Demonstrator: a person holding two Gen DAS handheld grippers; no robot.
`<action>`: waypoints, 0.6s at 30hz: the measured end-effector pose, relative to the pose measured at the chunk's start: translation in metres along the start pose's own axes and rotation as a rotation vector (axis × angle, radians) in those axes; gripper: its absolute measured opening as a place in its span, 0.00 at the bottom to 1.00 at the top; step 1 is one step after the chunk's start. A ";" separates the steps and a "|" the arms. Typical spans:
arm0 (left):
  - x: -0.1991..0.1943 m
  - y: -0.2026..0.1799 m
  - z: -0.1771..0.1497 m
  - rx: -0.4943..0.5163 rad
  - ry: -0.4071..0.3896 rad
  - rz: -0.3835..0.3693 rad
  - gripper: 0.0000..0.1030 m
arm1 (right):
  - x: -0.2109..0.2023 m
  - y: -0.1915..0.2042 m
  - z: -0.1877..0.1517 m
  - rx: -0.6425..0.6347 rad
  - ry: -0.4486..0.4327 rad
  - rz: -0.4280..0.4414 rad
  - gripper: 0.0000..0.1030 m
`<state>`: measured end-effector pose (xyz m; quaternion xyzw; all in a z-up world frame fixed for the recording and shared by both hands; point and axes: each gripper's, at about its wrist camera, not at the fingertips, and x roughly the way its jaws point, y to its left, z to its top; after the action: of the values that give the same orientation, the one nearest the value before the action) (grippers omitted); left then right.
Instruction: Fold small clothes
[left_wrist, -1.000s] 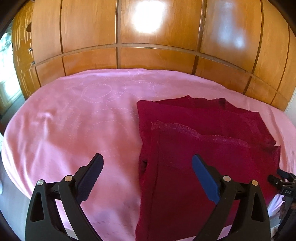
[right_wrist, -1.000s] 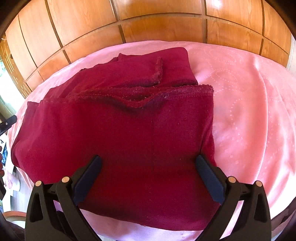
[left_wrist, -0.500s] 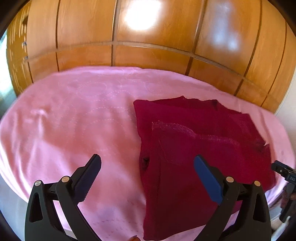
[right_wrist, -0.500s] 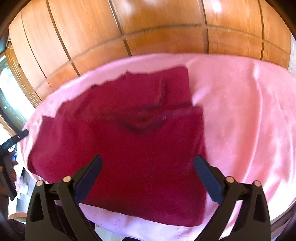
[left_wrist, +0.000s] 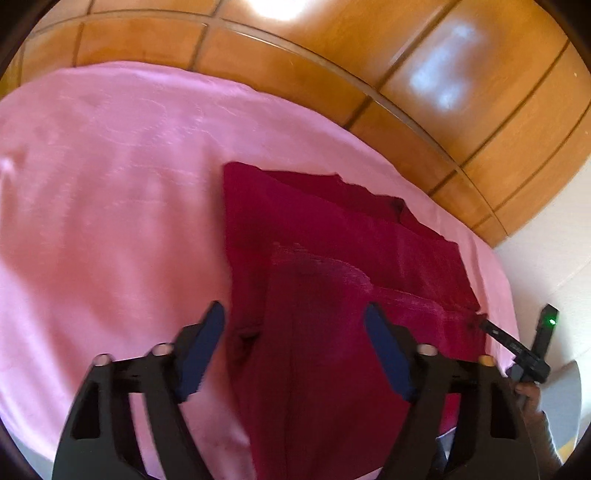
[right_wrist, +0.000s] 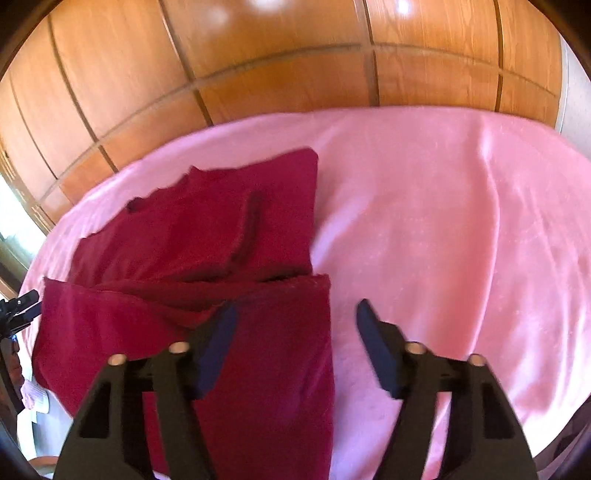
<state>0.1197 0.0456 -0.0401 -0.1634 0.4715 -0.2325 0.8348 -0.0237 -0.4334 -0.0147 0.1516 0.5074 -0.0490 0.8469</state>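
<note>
A dark red garment (left_wrist: 332, 280) lies folded in layers on a pink bedspread (left_wrist: 110, 206). It also shows in the right wrist view (right_wrist: 207, 258), at left of centre. My left gripper (left_wrist: 295, 332) is open and empty, hovering above the garment's near left part. My right gripper (right_wrist: 295, 332) is open and empty, above the garment's near right edge. The right gripper's tip (left_wrist: 517, 343) shows at the far right of the left wrist view, and the left gripper's tip (right_wrist: 18, 306) at the left edge of the right wrist view.
A glossy wooden panelled wall (left_wrist: 406, 74) rises just behind the bed. It also shows in the right wrist view (right_wrist: 258, 55). A white wall (left_wrist: 554, 251) stands at the right. The bedspread (right_wrist: 461, 221) stretches right of the garment.
Both grippers have pulled back and up from the garment, which now looks smaller. The left view has swung right, the right view has swung right too. Both stay open.
</note>
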 end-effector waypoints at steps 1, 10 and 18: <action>0.003 -0.002 0.000 0.008 0.003 -0.010 0.60 | 0.002 0.000 0.000 0.001 0.003 0.000 0.39; -0.008 -0.013 -0.001 0.085 -0.066 -0.048 0.08 | -0.025 0.009 -0.002 -0.055 -0.042 0.028 0.04; -0.060 -0.034 0.003 0.143 -0.205 -0.089 0.08 | -0.088 0.027 0.029 -0.074 -0.202 0.127 0.04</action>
<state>0.0879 0.0502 0.0208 -0.1471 0.3583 -0.2842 0.8770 -0.0353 -0.4233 0.0806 0.1465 0.4105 0.0085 0.9000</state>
